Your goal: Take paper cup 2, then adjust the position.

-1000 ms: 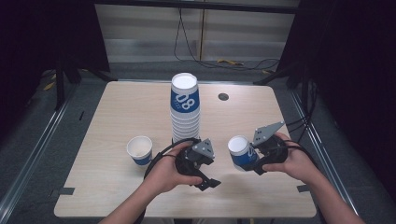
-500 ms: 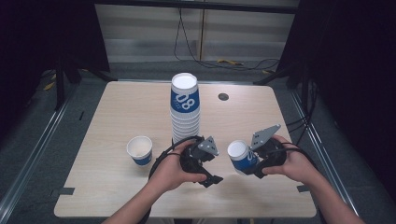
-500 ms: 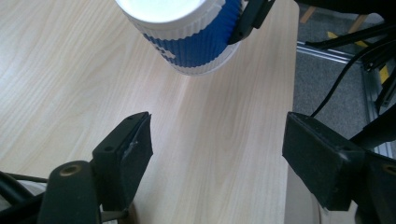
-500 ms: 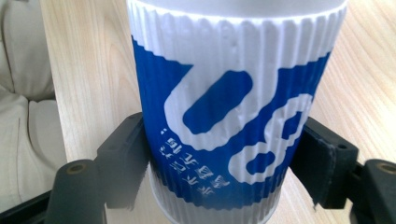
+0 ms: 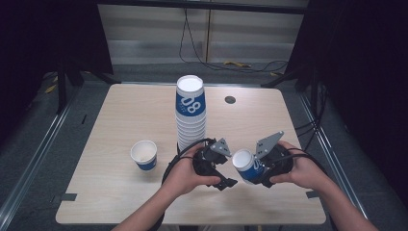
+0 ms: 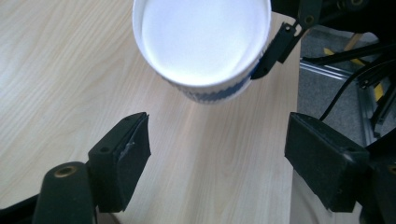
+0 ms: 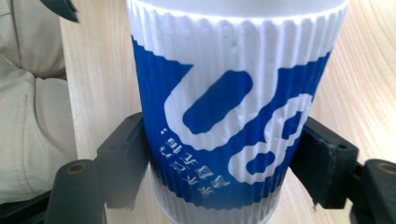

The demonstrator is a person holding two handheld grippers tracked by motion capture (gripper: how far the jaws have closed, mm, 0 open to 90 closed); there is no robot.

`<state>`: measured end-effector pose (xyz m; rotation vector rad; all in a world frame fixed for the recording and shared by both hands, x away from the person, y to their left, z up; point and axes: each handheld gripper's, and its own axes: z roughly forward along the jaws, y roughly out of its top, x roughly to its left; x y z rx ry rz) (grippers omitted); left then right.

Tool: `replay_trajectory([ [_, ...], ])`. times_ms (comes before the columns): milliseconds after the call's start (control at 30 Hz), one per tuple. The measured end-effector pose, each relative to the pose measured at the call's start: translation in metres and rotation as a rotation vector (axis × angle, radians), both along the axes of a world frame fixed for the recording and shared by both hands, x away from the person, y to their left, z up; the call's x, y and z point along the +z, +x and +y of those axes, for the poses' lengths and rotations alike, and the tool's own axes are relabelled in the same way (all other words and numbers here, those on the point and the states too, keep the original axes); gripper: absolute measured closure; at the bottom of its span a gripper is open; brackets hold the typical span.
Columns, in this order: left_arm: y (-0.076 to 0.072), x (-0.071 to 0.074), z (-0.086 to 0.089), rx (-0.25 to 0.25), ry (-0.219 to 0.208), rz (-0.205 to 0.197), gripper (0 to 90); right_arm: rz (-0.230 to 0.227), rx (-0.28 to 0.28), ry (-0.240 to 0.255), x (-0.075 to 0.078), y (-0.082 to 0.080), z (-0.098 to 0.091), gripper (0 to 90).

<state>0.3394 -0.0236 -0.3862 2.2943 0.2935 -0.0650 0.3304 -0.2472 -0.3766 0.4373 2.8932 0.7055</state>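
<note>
The right gripper [image 5: 262, 171] is clamped on a blue-and-white paper cup [image 5: 246, 165], one black jaw pressing each side of its ribbed wall; in the right gripper view the cup [image 7: 233, 107] stands between the pads, blue print facing the camera. The cup is held above the near right part of the wooden table [image 5: 120, 115], tilted so that its white mouth leans toward the left gripper [image 5: 219, 168]. That gripper sits just left of the cup, and its jaws have just been opening: in the left gripper view they stand apart with only bare tabletop between them, and the cup's open mouth [image 6: 203, 42] hangs beyond their tips, untouched by them. A tall stack of matching cups [image 5: 190, 113] stands upright at the middle of the table, just beyond the left hand [image 5: 185, 171]. A single cup [image 5: 144, 155] stands upright well to the left, apart from the stack. A small dark disc [image 5: 230, 99] lies on the far side of the table, right of the stack.
</note>
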Motion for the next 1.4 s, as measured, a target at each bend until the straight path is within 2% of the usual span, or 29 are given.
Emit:
replay_trajectory([
  [233, 0.003, 0.003, -0.006, -0.002, -0.015, -0.001, 22.3, 0.007, 0.018, 0.006, -0.003, -0.002, 0.003, 25.5],
  [400, 0.004, 0.004, -0.009, -0.007, -0.014, 0.0, 21.7, 0.01, 0.039, -0.011, -0.005, -0.002, 0.006, 25.5],
  [767, 0.006, -0.002, -0.013, -0.017, -0.009, 0.016, 21.9, 0.007, 0.082, -0.014, -0.005, -0.002, 0.015, 25.3],
  [967, 0.007, -0.003, -0.013, -0.024, -0.009, 0.024, 24.5, 0.009, 0.085, -0.011, -0.006, -0.002, 0.018, 25.2],
  [1000, 0.008, -0.004, -0.014, -0.025, -0.019, 0.03, 27.3, 0.005, 0.086, -0.009, -0.006, -0.002, 0.018, 25.1],
  [1267, 0.009, -0.007, -0.015, -0.037, -0.013, 0.064, 28.2, 0.009, 0.083, -0.008, -0.007, -0.004, 0.018, 24.9],
  [1400, 0.009, -0.006, -0.013, -0.038, -0.011, 0.063, 28.6, 0.003, 0.092, -0.005, -0.007, -0.004, 0.019, 23.8],
])
